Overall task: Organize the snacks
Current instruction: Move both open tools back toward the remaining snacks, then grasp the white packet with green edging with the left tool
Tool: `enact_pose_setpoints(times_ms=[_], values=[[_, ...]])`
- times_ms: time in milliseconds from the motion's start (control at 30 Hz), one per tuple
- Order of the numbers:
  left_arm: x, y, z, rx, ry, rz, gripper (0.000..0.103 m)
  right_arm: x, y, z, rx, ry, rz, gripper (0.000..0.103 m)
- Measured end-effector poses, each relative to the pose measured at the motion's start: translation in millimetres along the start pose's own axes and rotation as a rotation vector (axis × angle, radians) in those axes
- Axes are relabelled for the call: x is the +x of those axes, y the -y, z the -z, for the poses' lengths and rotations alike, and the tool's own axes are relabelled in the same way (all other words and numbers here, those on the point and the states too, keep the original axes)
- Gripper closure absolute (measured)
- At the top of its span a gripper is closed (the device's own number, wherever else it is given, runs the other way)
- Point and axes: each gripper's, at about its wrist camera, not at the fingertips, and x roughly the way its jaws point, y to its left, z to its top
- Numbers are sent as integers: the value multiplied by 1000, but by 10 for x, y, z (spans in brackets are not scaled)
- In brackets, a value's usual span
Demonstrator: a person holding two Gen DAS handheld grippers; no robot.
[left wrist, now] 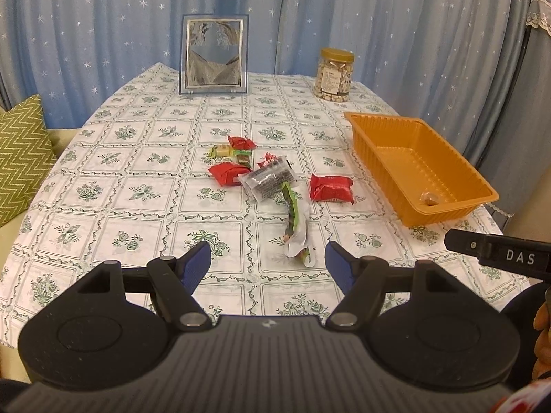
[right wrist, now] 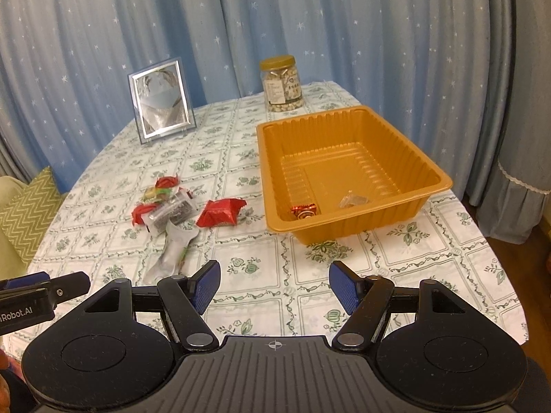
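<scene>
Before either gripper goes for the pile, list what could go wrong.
1. The snacks overlap: the clear dark-filled packet lies on a red packet, so a pinch may drag both.
2. The long green-and-white wrapper lies flat and crumpled; fingers may slip.
3. The orange tray looks light; a bump could shift it.

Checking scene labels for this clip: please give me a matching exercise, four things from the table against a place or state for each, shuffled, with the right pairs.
Things:
1. orange tray
2. nut jar
3. picture frame
4. left gripper

Places or states:
A. stands upright at the far edge of the table, left of the jar
B. open, nothing between its pads
C. holds a red-wrapped candy and a clear-wrapped one
D. yellow lid on, behind the tray

Pairs: 1-C, 2-D, 3-A, 4-B
</scene>
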Motion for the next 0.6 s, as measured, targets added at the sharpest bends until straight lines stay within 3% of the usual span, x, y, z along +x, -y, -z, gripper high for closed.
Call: enact_pose_setpoints(times_ms=[333, 600], values=[[484, 30, -61, 25, -34, 18, 33, 347, -8, 45, 0, -28, 1, 33], [990, 56, -126, 46, -65, 62, 45, 623, 4, 50, -2, -38, 12, 34]])
